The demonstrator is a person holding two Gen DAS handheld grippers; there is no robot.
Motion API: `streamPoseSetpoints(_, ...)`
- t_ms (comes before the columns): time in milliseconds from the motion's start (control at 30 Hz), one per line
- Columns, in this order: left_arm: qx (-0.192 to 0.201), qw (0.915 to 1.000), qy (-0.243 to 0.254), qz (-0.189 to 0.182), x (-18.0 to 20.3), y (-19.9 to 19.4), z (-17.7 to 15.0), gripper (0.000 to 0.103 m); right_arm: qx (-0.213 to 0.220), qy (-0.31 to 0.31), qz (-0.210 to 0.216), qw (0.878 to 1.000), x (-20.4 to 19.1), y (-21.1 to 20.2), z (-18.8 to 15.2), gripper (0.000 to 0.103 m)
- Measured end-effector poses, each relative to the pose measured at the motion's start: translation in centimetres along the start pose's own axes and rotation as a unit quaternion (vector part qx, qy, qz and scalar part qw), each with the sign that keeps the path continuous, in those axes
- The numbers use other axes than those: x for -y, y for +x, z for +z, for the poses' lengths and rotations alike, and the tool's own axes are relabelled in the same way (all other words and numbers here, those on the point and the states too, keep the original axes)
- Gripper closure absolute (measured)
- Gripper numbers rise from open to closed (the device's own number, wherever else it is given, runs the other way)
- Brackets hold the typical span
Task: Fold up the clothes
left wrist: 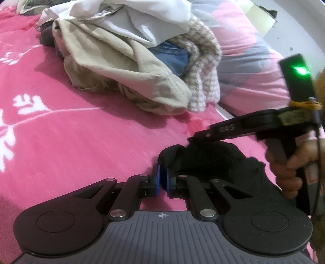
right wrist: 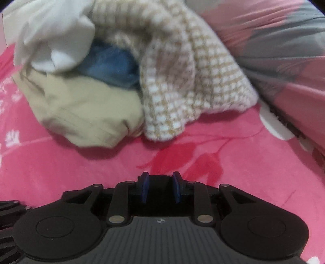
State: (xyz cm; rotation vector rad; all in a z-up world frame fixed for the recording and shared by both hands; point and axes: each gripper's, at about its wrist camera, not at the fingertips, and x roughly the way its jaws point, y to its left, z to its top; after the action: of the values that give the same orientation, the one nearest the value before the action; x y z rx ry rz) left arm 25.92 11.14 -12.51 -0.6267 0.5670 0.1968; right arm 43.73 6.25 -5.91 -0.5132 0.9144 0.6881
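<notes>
A small black garment [left wrist: 213, 160] lies bunched on the pink bedspread [left wrist: 81, 132], close in front of me. My left gripper [left wrist: 163, 172] has its blue pads almost together at the garment's left corner and seems to pinch it. My right gripper [left wrist: 192, 139], held by a hand [left wrist: 288, 168], comes in from the right onto the top of the garment. In the right wrist view, black cloth [right wrist: 160, 179] fills the gap between the blue pads of the right gripper [right wrist: 160, 185].
Behind lies a pile of unfolded clothes: beige trousers [left wrist: 121, 67], white cloth [left wrist: 132, 18], blue denim [left wrist: 172, 56] and a tan-and-white checked knit [right wrist: 182, 81]. A pink-and-grey pillow [left wrist: 249, 50] lies at the right. The bedspread stretches bare to the left.
</notes>
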Motion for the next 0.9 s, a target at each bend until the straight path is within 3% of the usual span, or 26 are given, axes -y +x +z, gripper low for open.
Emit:
streamPoseSetpoints(33,0.001,1.0000,0.005,0.001,0.1,-0.1,-0.1,0.099,0.004,0.005,0.002,1.000,0.2,0.0,-0.1,0.082)
streamPoseSetpoints(67,0.002,0.9999,0.010,0.001,0.1,-0.1,-0.1,0.099,0.019,0.018,0.003,1.000,0.5,-0.6,-0.2,0.096)
streamPoseSetpoints(100,0.004,0.9999,0.015,0.002,0.3,-0.2,-0.2,0.099,0.034,0.030,0.005,0.999,0.9,-1.2,-0.3,0.102)
streamPoseSetpoints(233,0.004,0.9990,0.043,-0.008,1.2,-0.4,-0.6,0.099,0.113,0.112,0.021,0.987,3.8,-4.7,-1.4,0.103)
streamPoseSetpoints(300,0.000,0.9977,0.064,-0.019,1.8,-0.5,-0.9,0.099,0.132,0.149,0.029,0.980,5.0,-6.2,-2.9,0.103)
streamPoseSetpoints(467,0.001,0.9908,0.130,-0.039,3.8,-1.0,-2.1,0.099,0.101,0.193,0.040,0.975,6.1,-6.3,-5.4,0.100)
streamPoseSetpoints(533,0.007,0.9879,0.150,-0.042,4.4,-1.2,-2.4,0.099,0.083,0.188,0.056,0.977,5.7,-5.7,-4.8,0.095)
streamPoseSetpoints(600,0.012,0.9865,0.157,-0.042,4.6,-1.5,-2.6,0.099,0.081,0.165,0.068,0.981,4.5,-5.2,-3.9,0.066)
streamPoseSetpoints(633,0.014,0.9862,0.160,-0.043,4.6,-1.5,-2.6,0.099,0.080,0.154,0.074,0.982,3.9,-5.0,-3.5,0.045)
streamPoseSetpoints(700,0.013,0.9858,0.162,-0.043,4.6,-1.5,-2.7,0.099,0.073,0.129,0.065,0.987,2.6,-4.3,-2.8,0.042)
streamPoseSetpoints(733,0.017,0.9847,0.167,-0.046,4.8,-1.7,-2.8,0.099,0.068,0.116,0.056,0.989,2.0,-3.9,-2.5,0.050)
streamPoseSetpoints(800,0.024,0.9825,0.178,-0.050,5.0,-1.9,-2.9,0.099,0.060,0.117,0.039,0.990,1.6,-3.3,-2.4,0.100)
streamPoseSetpoints(867,0.031,0.9800,0.189,-0.055,5.3,-2.2,-3.0,0.099,0.063,0.140,0.033,0.988,2.1,-3.2,-2.9,0.102)
streamPoseSetpoints(900,0.034,0.9787,0.194,-0.057,5.4,-2.4,-3.1,0.099,0.088,0.171,0.050,0.980,3.2,-4.1,-3.9,0.102)
